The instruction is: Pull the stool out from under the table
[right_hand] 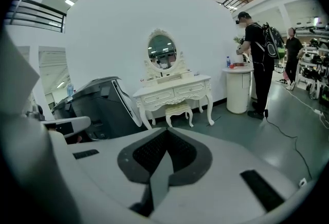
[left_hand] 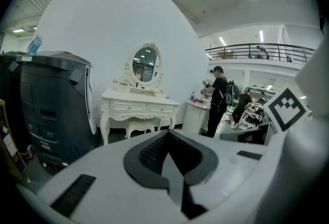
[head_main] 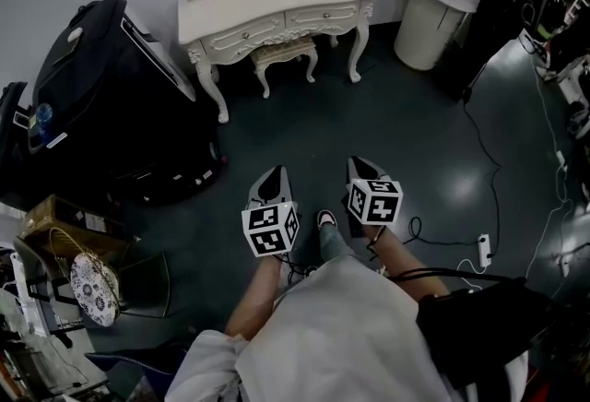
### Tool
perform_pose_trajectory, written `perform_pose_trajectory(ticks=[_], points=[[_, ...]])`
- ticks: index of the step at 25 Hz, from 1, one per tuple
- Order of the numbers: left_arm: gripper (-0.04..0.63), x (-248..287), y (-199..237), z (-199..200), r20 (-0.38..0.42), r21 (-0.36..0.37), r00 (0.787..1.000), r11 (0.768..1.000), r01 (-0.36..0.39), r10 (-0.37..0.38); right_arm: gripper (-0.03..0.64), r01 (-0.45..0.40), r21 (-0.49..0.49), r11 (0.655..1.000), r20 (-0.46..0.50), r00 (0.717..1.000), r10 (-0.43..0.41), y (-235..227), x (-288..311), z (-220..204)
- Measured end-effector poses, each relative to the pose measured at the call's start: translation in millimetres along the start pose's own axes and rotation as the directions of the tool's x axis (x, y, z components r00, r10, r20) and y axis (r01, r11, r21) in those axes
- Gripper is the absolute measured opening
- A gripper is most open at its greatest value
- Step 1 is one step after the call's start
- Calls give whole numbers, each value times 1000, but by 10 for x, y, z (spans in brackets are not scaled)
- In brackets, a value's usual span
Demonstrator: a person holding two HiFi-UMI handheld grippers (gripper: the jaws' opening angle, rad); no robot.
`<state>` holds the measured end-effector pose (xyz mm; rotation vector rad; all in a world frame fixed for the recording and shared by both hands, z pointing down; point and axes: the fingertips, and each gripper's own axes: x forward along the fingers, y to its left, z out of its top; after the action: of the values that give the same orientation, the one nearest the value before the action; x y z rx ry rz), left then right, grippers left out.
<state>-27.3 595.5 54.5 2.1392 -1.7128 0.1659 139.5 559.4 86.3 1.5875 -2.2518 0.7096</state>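
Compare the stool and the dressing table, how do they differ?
The stool is small and low; the dressing table is far bigger and stands over it. The dressing table has drawers and a mirror on top; the stool is just a seat on legs. Both are cream white with carved, curved legs.

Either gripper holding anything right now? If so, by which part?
Nothing held. Left gripper and right gripper are both shut and empty; the stool sits untouched under the table.
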Motion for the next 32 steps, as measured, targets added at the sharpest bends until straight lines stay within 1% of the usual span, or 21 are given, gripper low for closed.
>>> perform_pose_trajectory(ticks=[5, 14, 27, 32], points=[[8, 293, 152, 204, 12, 1, 1000, 1000, -21, 21, 0, -23, -11, 1000, -3, 1000, 23, -4, 347, 266], [8, 902, 388, 491, 18, -28, 998, 997, -66, 66, 0, -67, -45, 997, -15, 998, 66, -96, 1012, 778], [8, 1816, 466, 901, 32, -27, 995, 995, -98, 99, 0, -96, -62, 993, -25, 995, 94, -507, 1755, 1331], [8, 2088, 404, 927, 11, 6, 995, 995, -97, 97, 0, -92, -55, 994, -21, 996, 91, -738, 1937, 1466]])
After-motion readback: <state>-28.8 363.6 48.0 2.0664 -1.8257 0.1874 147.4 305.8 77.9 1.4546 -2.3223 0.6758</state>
